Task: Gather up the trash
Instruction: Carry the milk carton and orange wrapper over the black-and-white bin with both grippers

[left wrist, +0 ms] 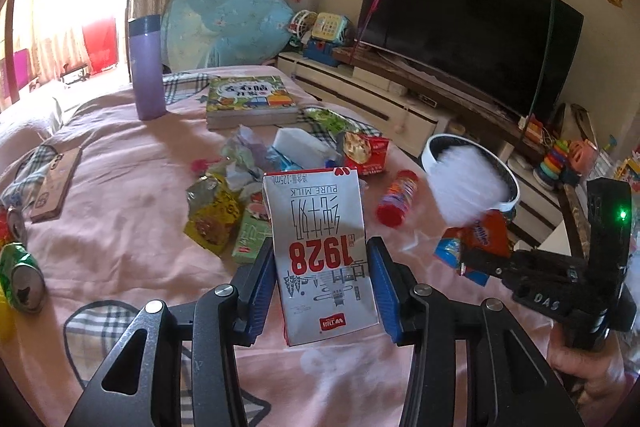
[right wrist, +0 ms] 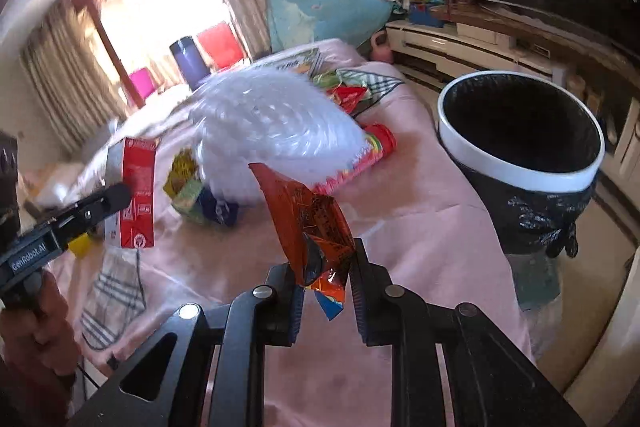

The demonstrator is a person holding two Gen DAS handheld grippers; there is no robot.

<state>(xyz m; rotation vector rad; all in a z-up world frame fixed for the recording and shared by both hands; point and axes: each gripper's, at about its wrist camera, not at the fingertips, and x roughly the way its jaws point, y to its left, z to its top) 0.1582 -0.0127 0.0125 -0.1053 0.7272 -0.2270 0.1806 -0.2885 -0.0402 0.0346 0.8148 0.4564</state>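
Observation:
My left gripper [left wrist: 322,283] is shut on a white and red milk carton [left wrist: 320,247], held upright above the pink bed sheet [left wrist: 132,211]; the carton also shows in the right wrist view [right wrist: 134,193]. My right gripper [right wrist: 326,281] is shut on an orange snack wrapper [right wrist: 310,227], also seen in the left wrist view [left wrist: 478,239]. A blurred white plastic bag [right wrist: 272,123] hangs in the air between the wrapper and the bed. The black bin with a white rim [right wrist: 520,139] stands beside the bed to the right.
More trash lies on the bed: a yellow wrapper [left wrist: 212,215], a red snack packet [left wrist: 368,151], a red tube [left wrist: 398,197], crumpled tissue [left wrist: 244,155], cans [left wrist: 22,279]. A purple flask [left wrist: 146,67], a book [left wrist: 250,101] and a TV [left wrist: 468,39] stand behind.

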